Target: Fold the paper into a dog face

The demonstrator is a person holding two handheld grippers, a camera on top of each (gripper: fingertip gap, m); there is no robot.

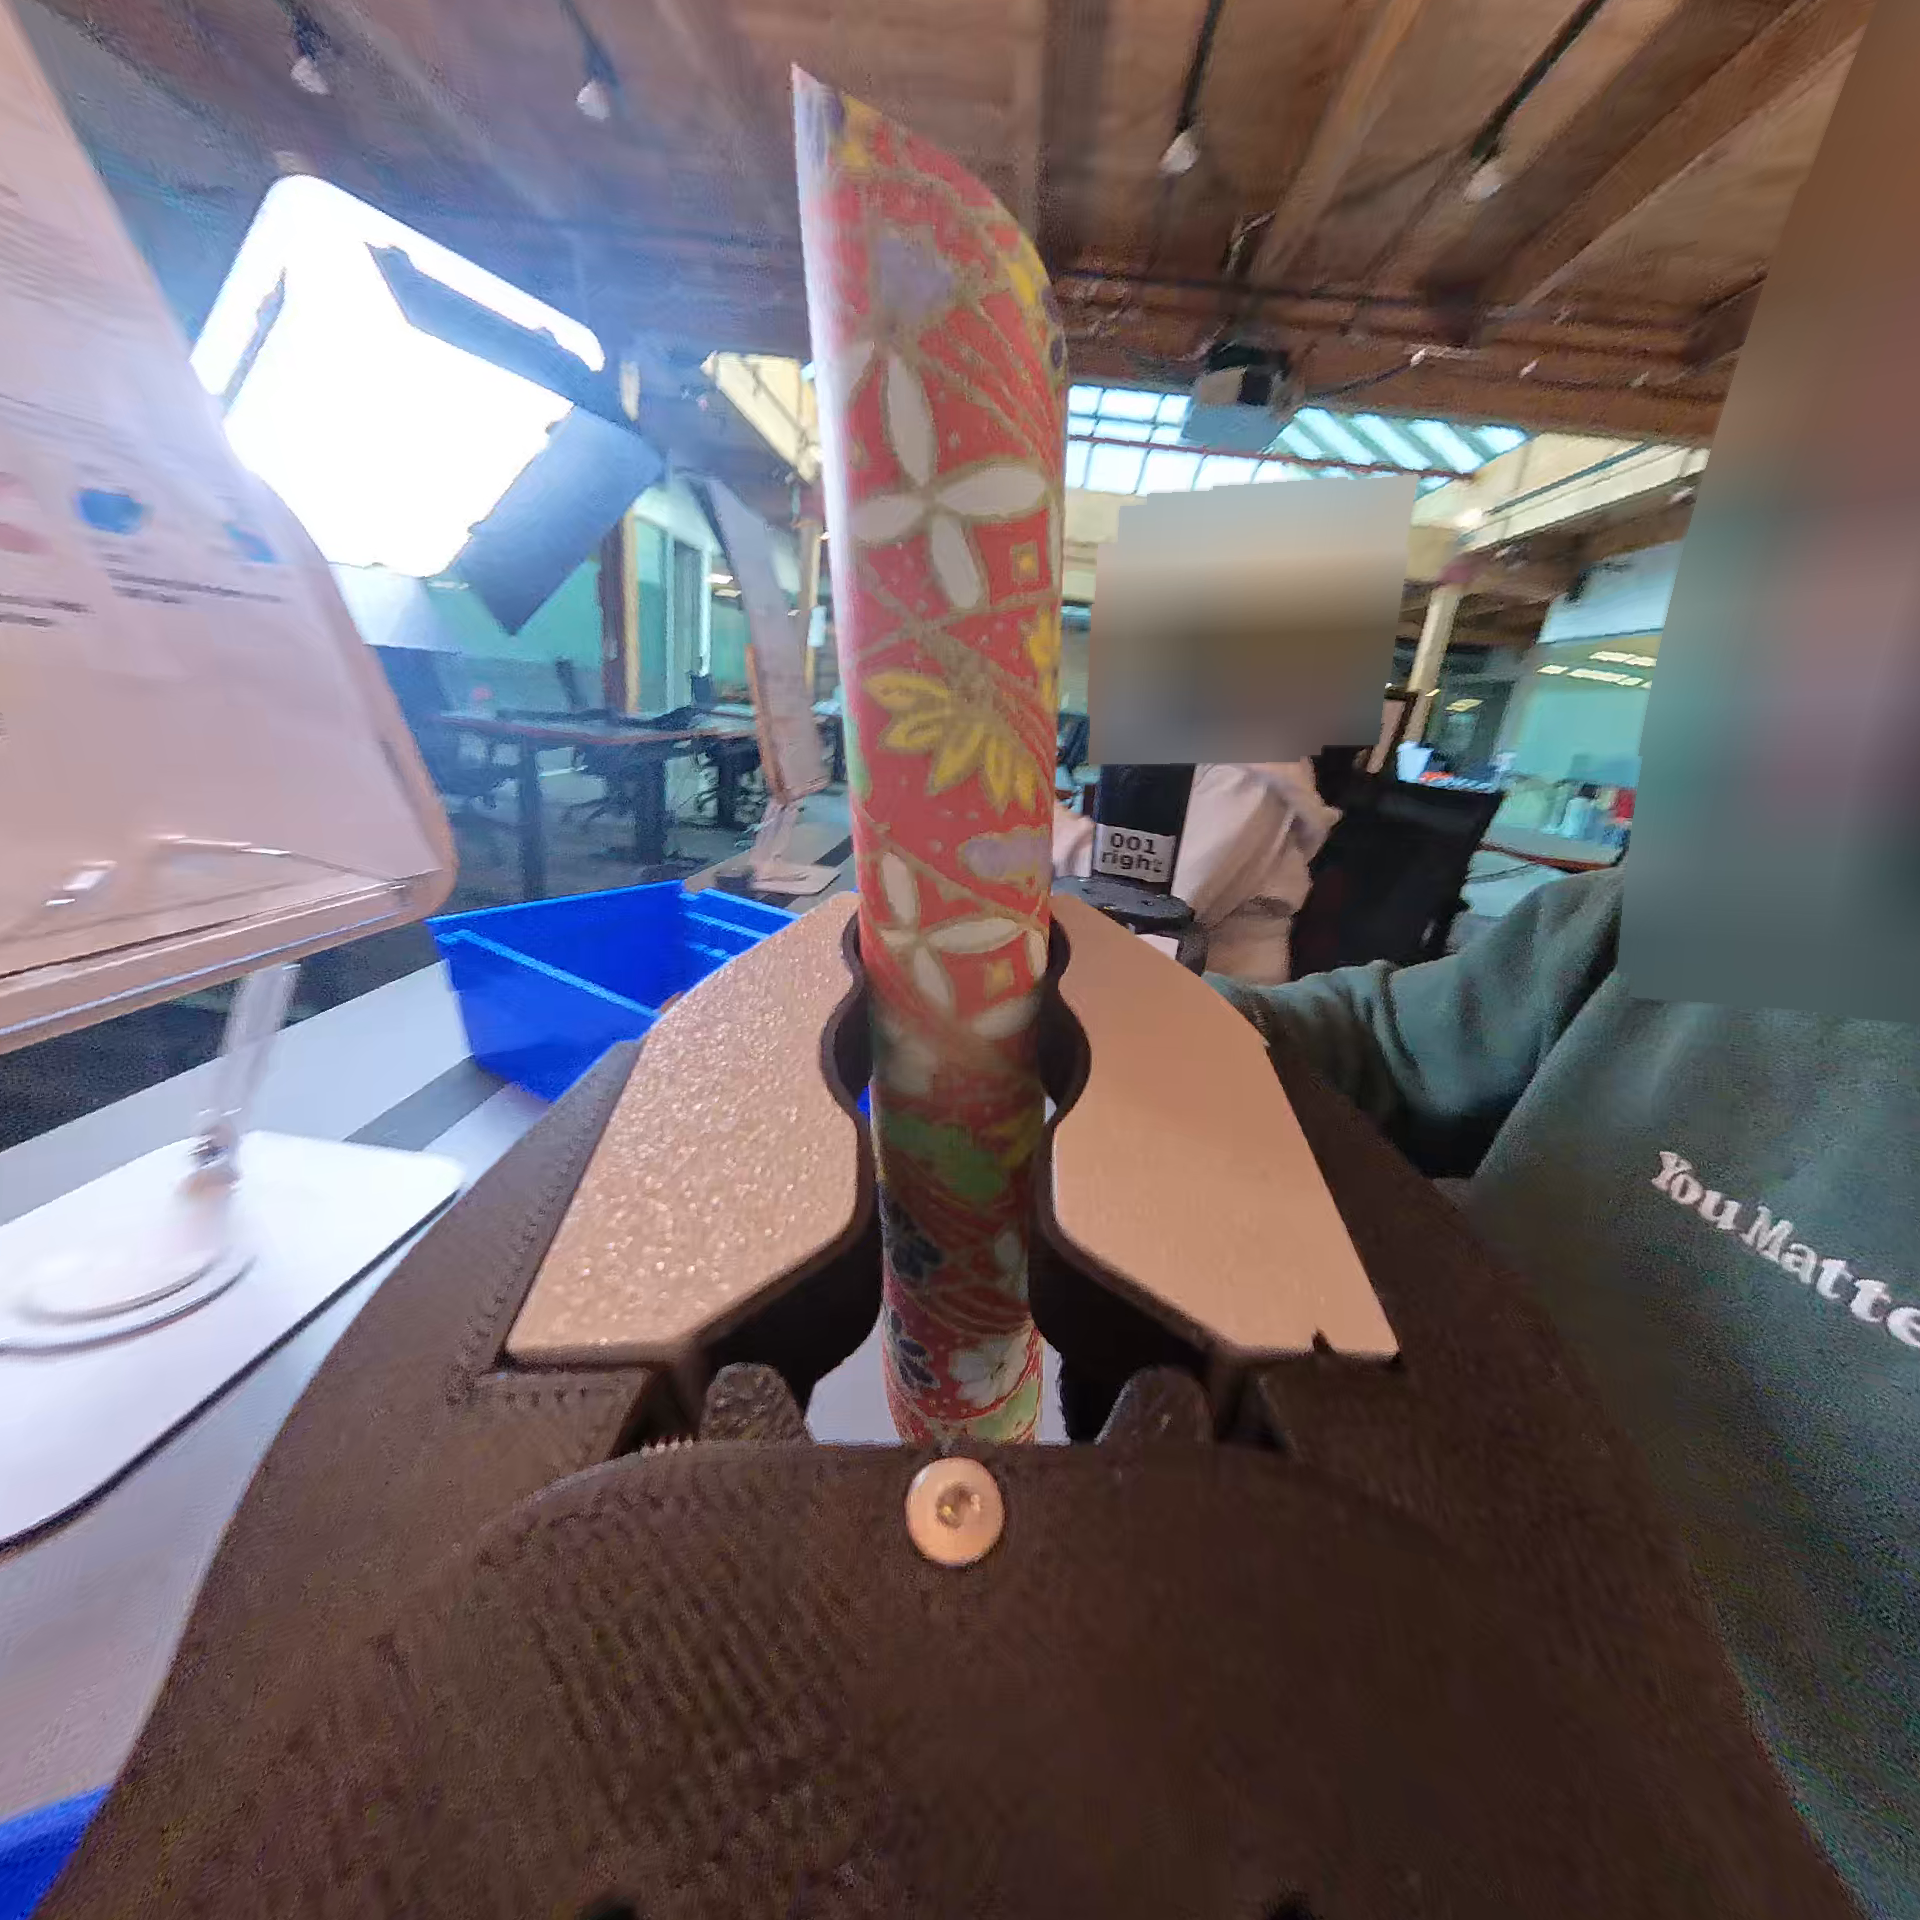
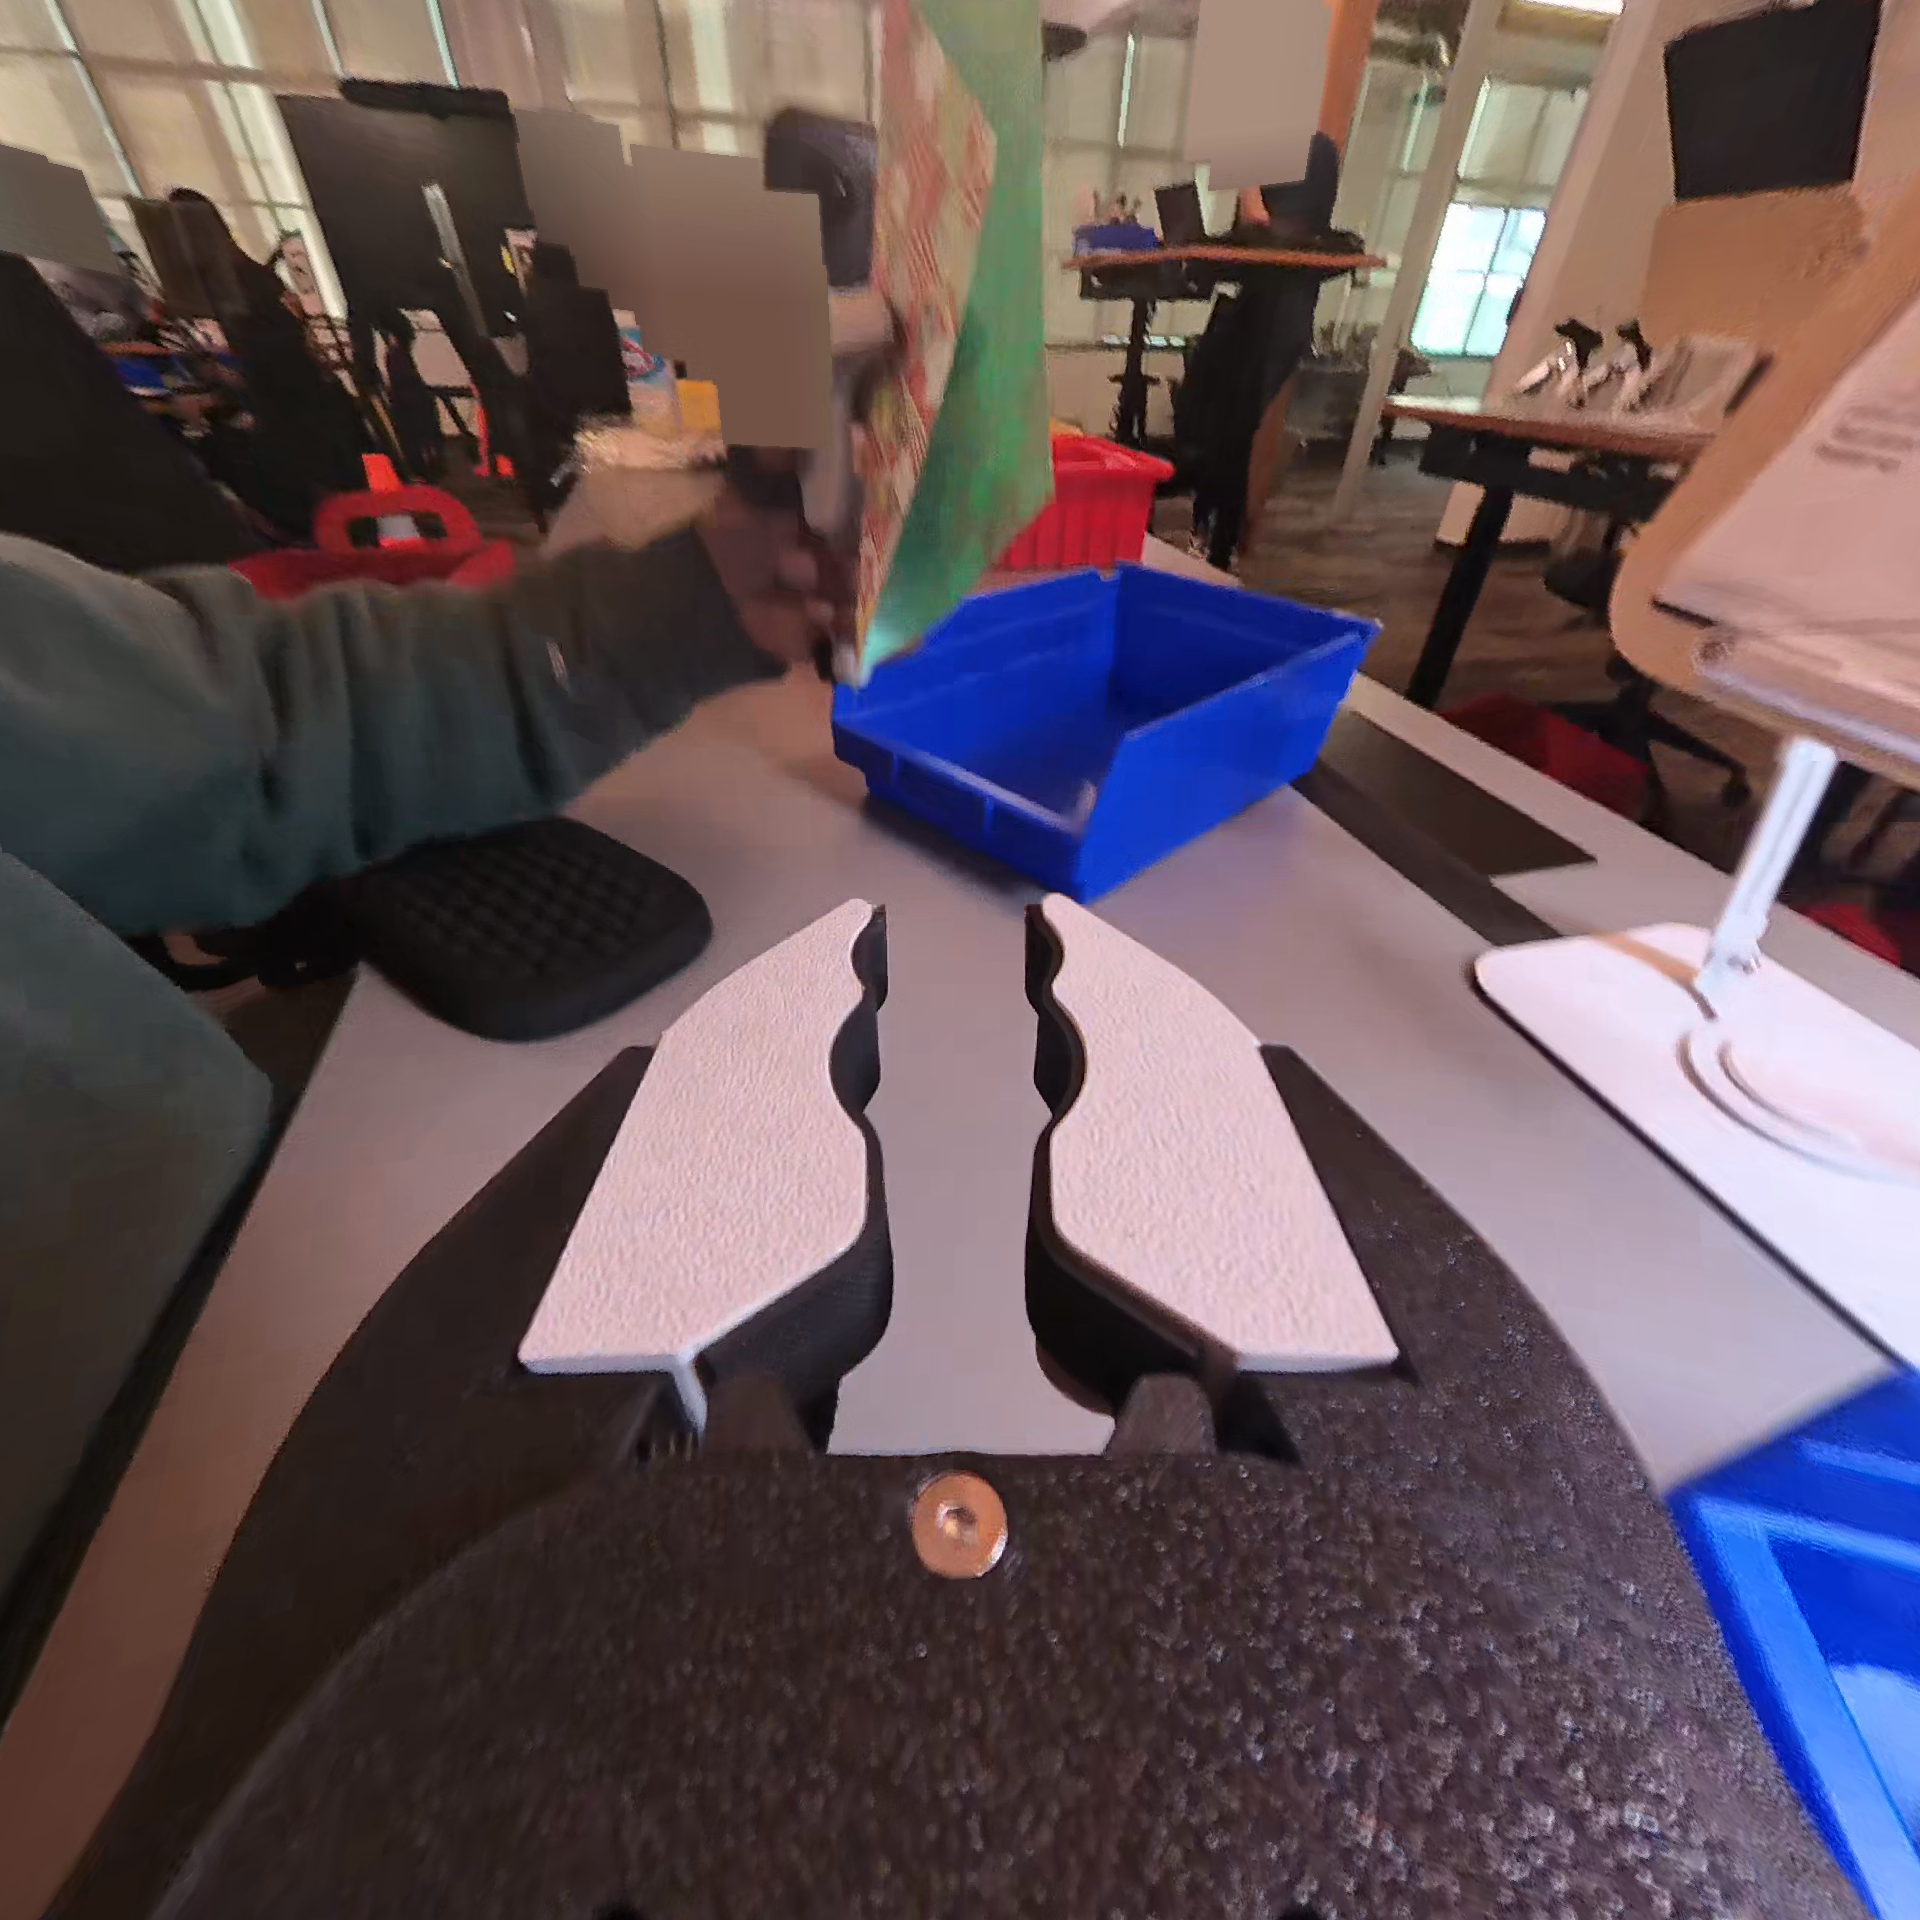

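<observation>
Between left tool's (image 1: 954, 966) fingers, paper (image 1: 951, 582).

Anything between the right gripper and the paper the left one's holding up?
Nothing visible. The right gripper is open and empty above bare table. The patterned paper, clamped in the left gripper, hangs in the air ahead; the blue bin sits below it.

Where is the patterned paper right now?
The patterned paper is pinched upright in the left hand-held gripper, raised in the air above the blue bin in the right wrist view.
</observation>
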